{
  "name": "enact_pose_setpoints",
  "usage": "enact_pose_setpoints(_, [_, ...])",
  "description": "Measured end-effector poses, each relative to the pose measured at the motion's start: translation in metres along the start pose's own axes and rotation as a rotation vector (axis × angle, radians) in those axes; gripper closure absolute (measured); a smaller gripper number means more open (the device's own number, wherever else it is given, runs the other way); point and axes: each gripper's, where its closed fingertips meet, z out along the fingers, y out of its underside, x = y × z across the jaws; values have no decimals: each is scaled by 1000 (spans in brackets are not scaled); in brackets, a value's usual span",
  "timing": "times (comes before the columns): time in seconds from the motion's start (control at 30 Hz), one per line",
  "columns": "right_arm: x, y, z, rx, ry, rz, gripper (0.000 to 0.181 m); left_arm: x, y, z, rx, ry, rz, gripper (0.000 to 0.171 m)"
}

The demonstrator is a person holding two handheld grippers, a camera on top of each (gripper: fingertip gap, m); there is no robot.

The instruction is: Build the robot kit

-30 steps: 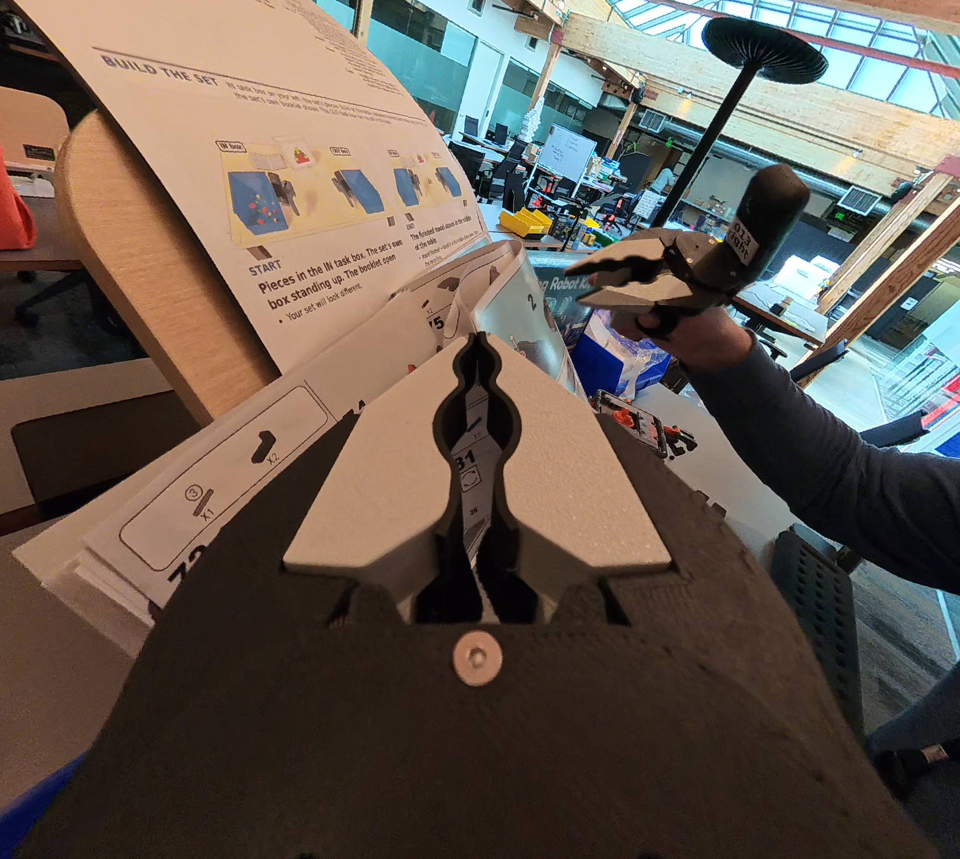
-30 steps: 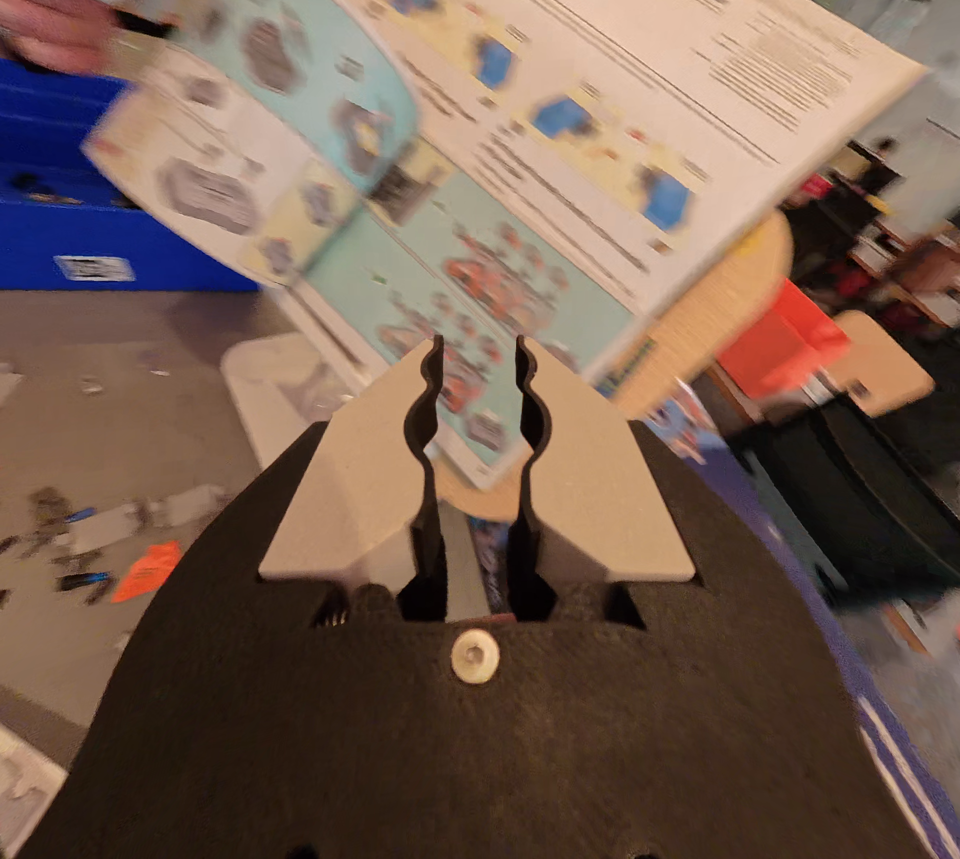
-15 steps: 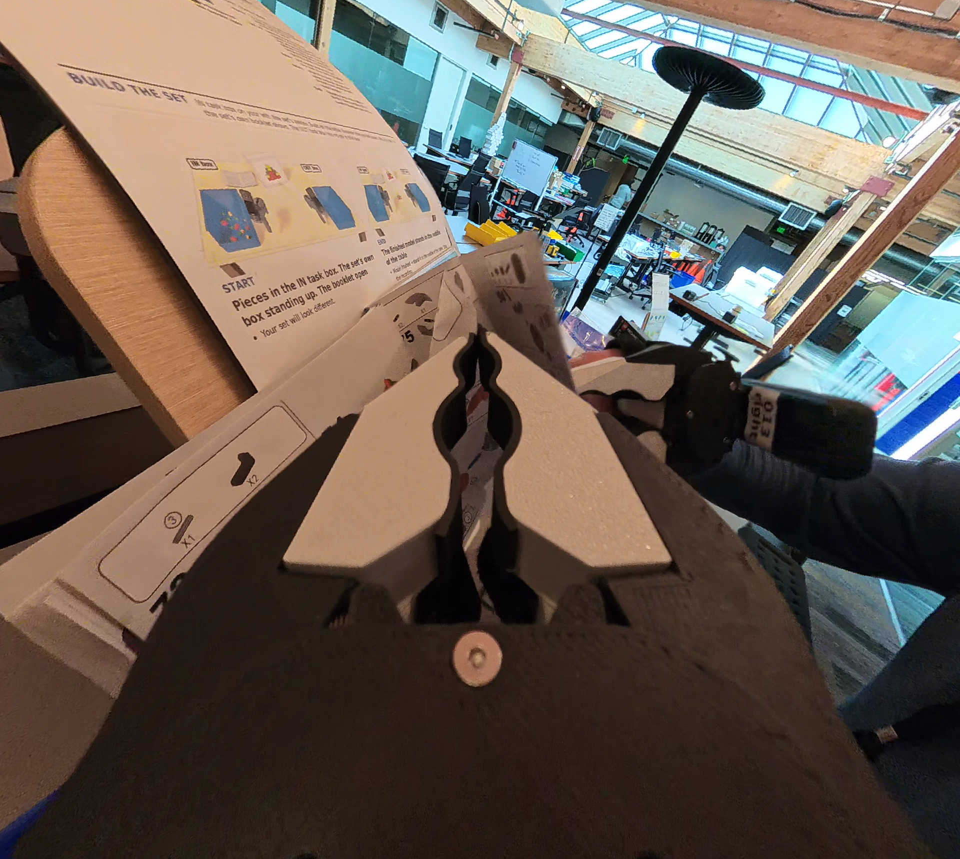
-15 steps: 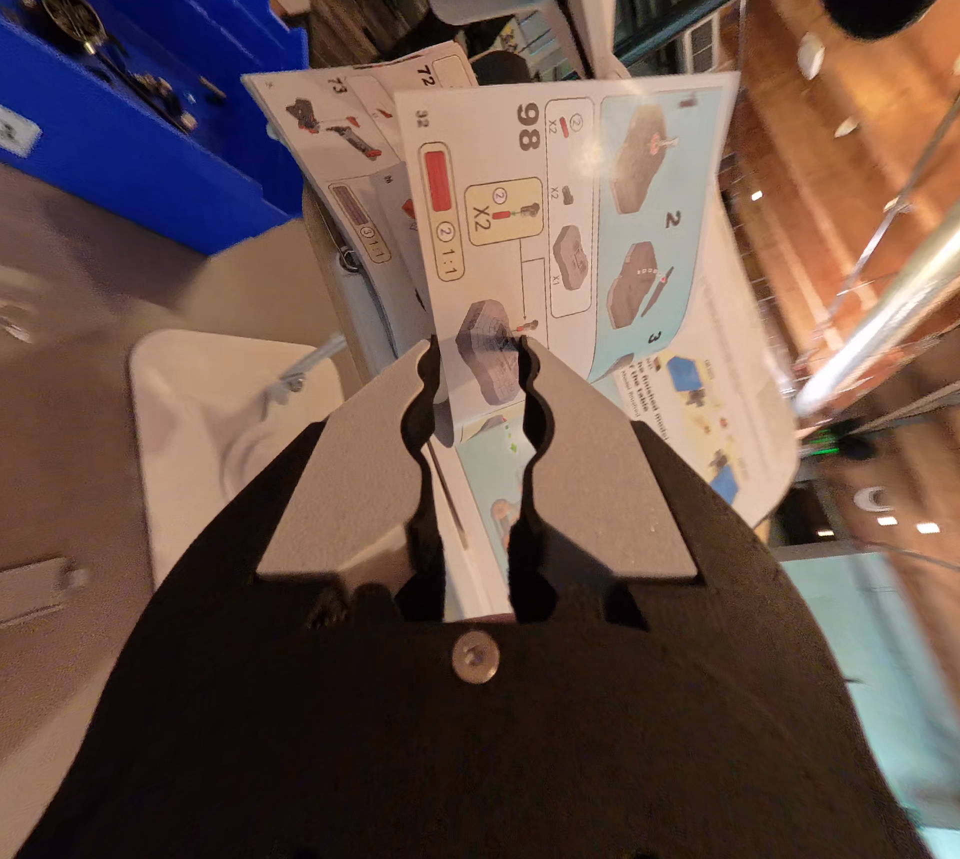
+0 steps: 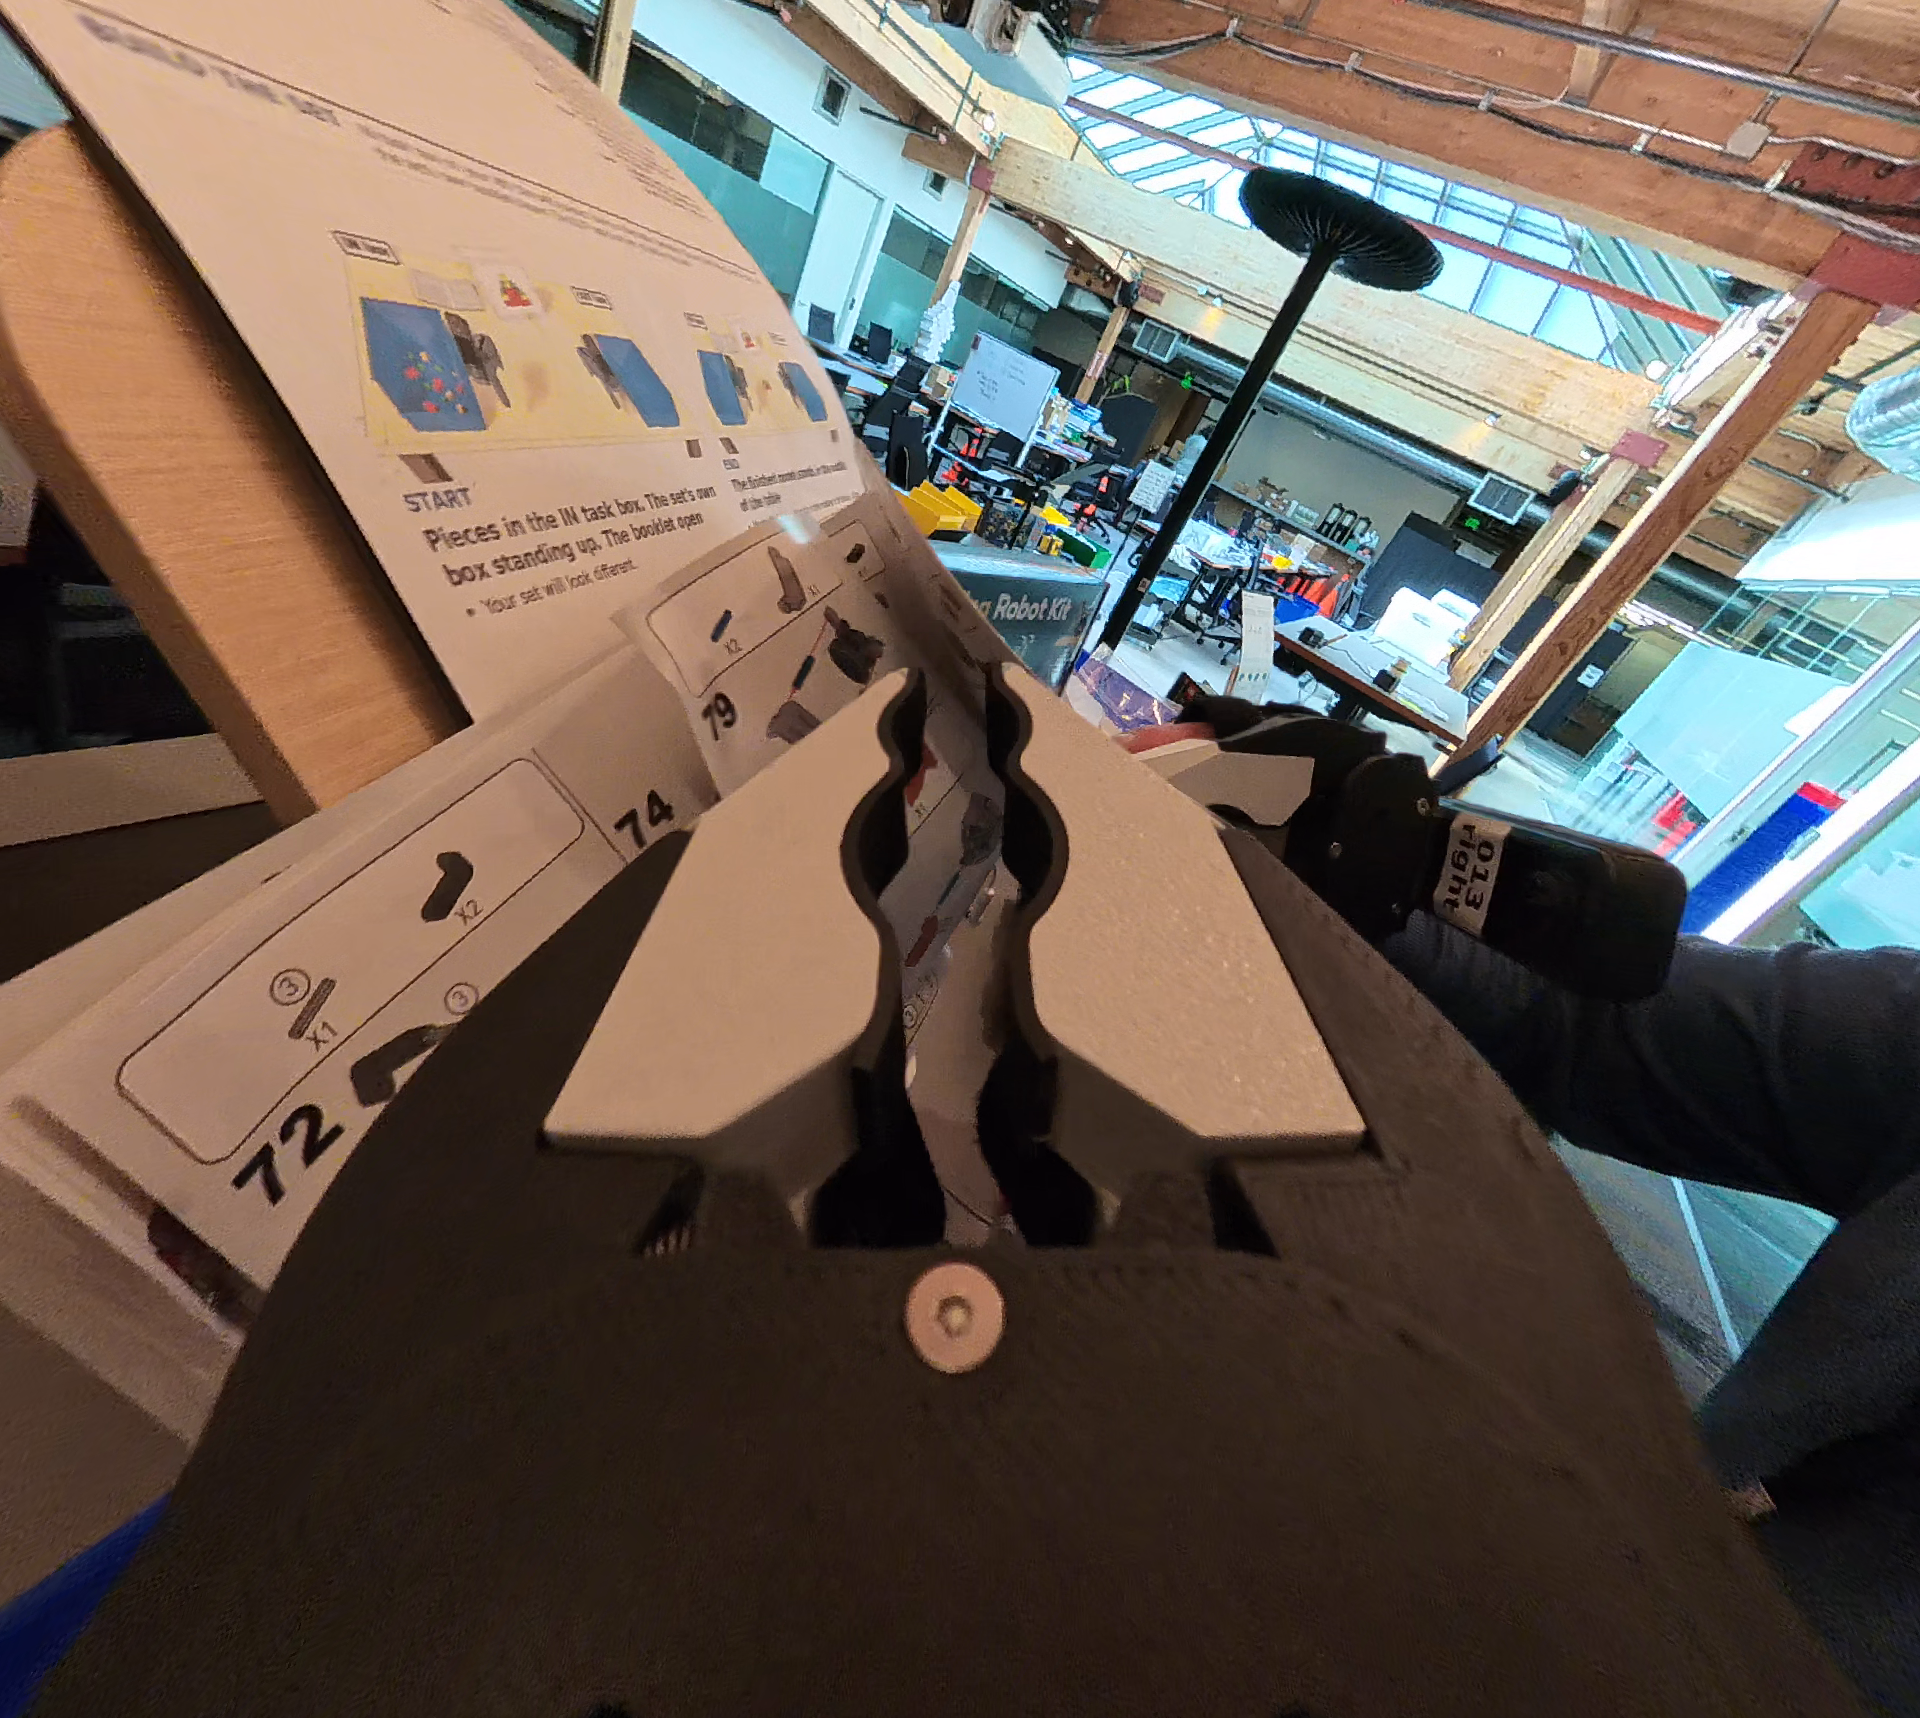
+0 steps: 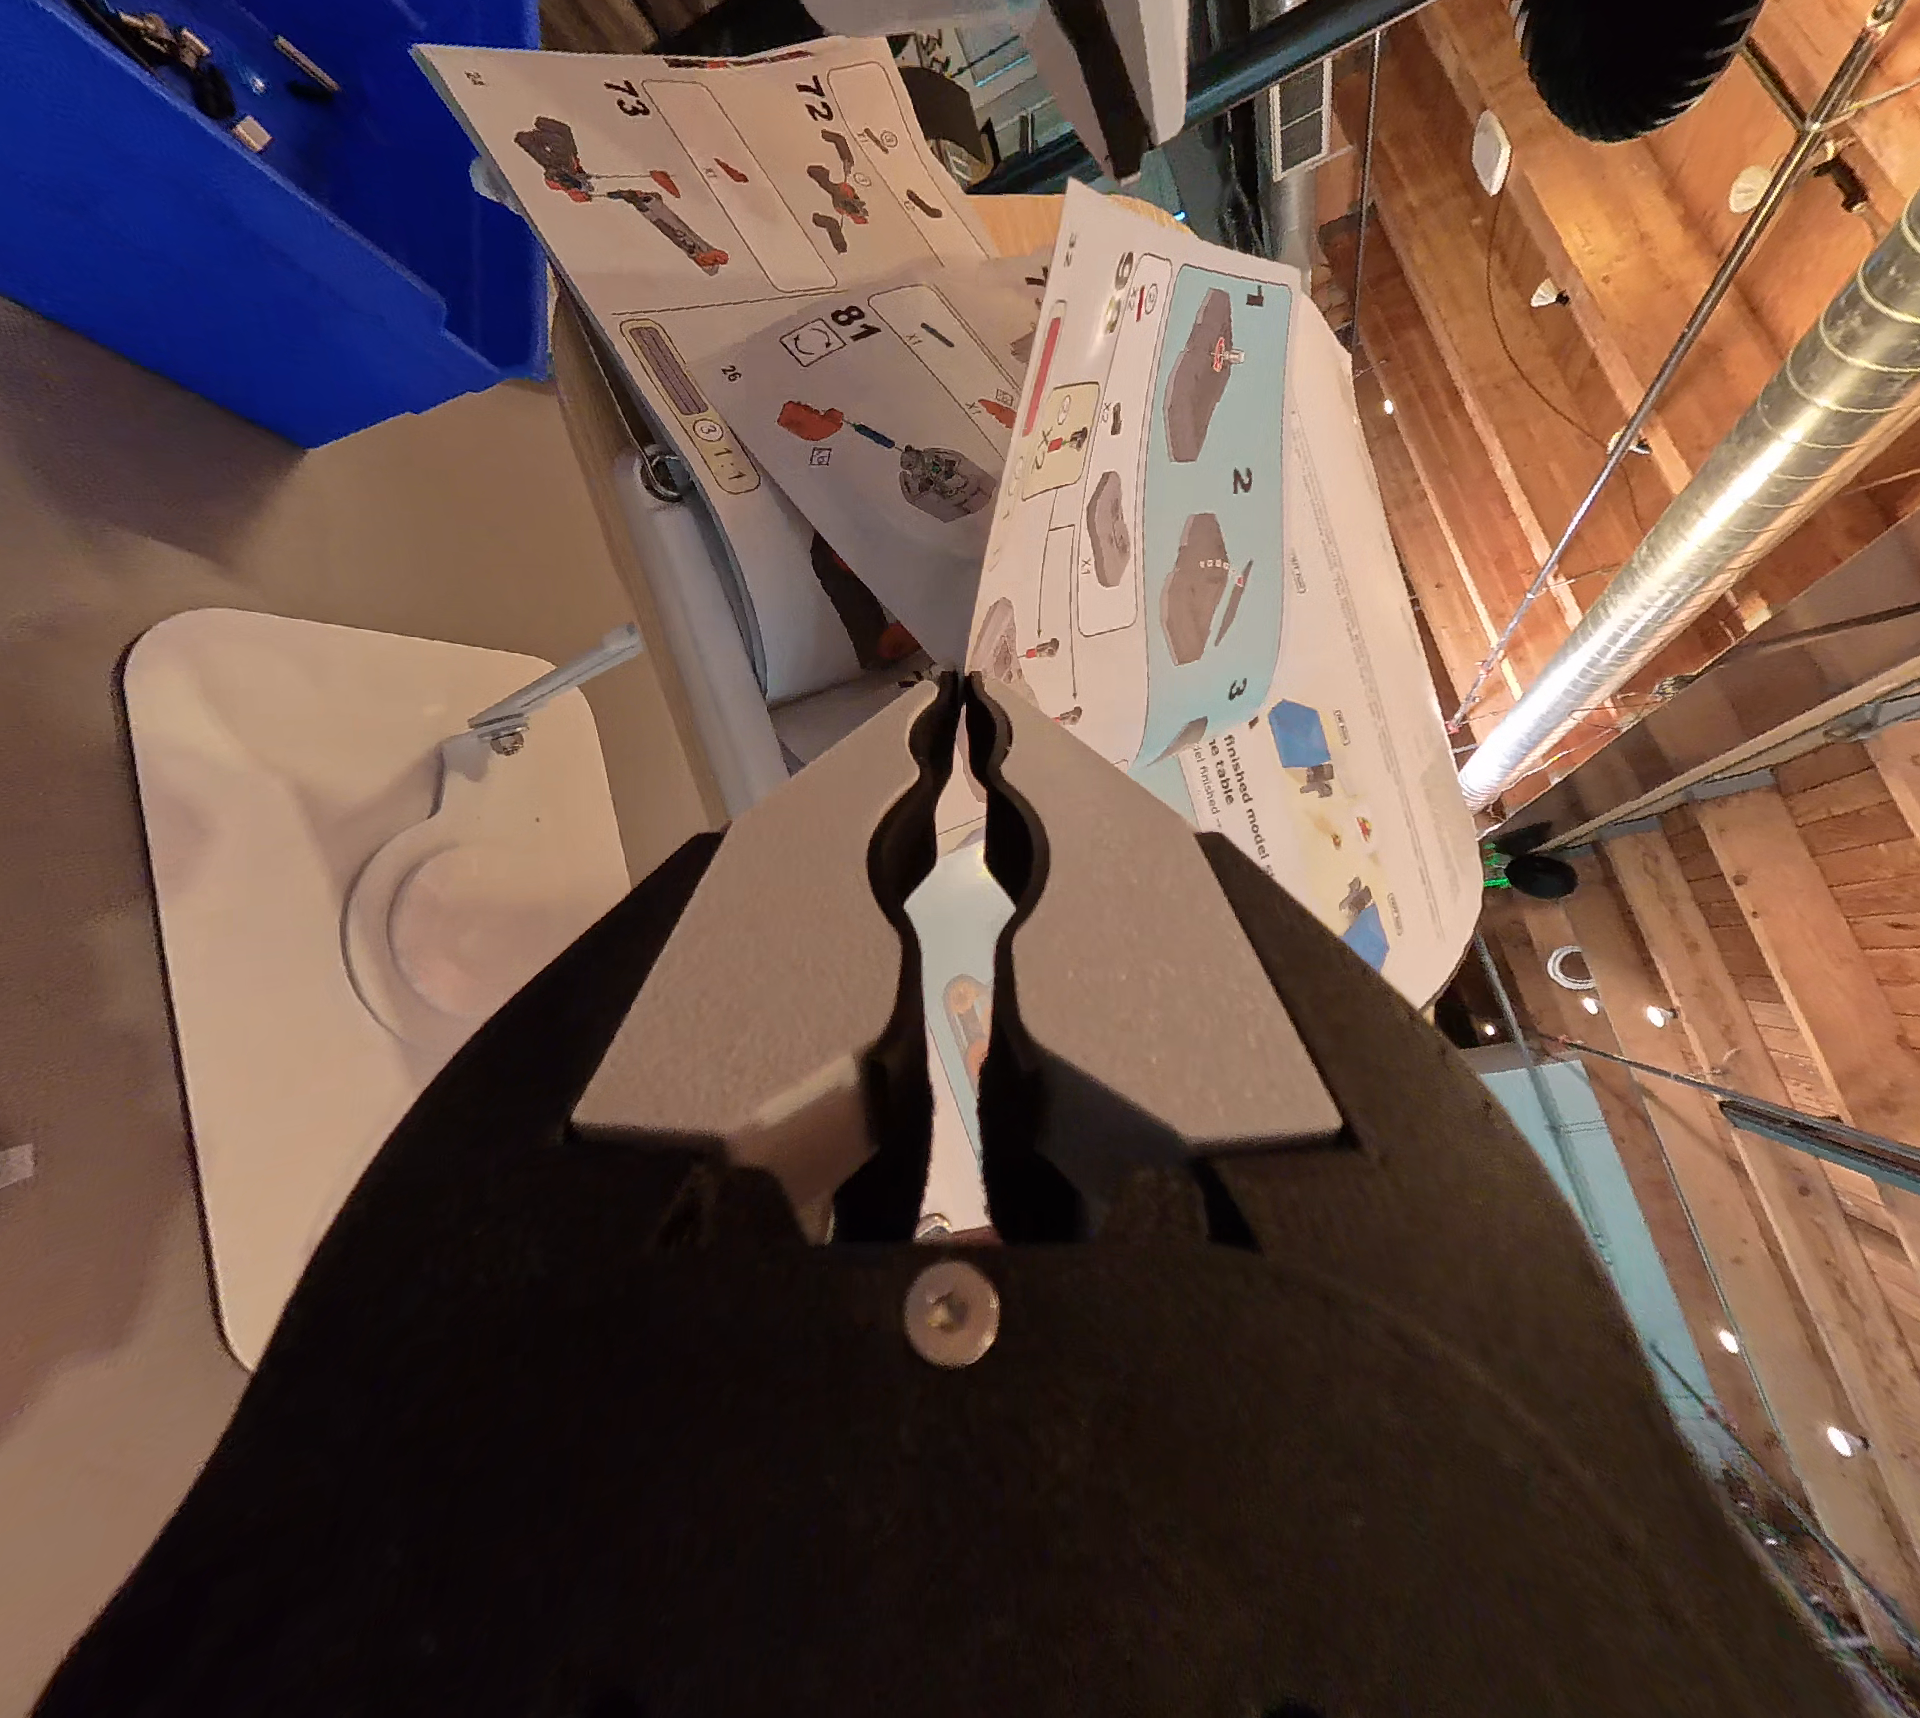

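An open instruction booklet point(image 6: 821, 338) of building steps leans on a wooden stand point(image 5: 177, 515), its pages fanned out. The right gripper point(image 6: 958, 692) has its two grey fingers pressed together at the tips, pinching the lower corner of a loose page with a pale blue panel point(image 6: 1164, 525) and holding it away from the rest of the booklet. In the left wrist view the left gripper point(image 5: 948, 692) points into the booklet's pages; its fingers stand a little apart with printed pages showing in the gap, and whether they touch the paper cannot be told. The same view shows the right gripper's black handle beside it, held by a hand in a dark sleeve point(image 5: 1714, 1066). A large printed sheet with blue and yellow pictures point(image 5: 499, 338) lies against the stand behind the booklet. The stand's white base plate point(image 6: 312, 889) rests on the grey table point(image 6: 208, 525). A blue bin point(image 6: 208, 141) holding small parts sits on the table near the stand. A black pole lamp point(image 5: 1335, 240) rises behind.
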Motion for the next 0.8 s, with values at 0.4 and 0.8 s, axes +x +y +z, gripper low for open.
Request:
enact_pose_setpoints(0.4, [19,43,-14,-55,2,266,162,-12,15,13,-57,-52,20,171])
enact_pose_setpoints(0.8, [4,54,-13,-68,-43,209,174,50,11,68,-166,77,74,105])
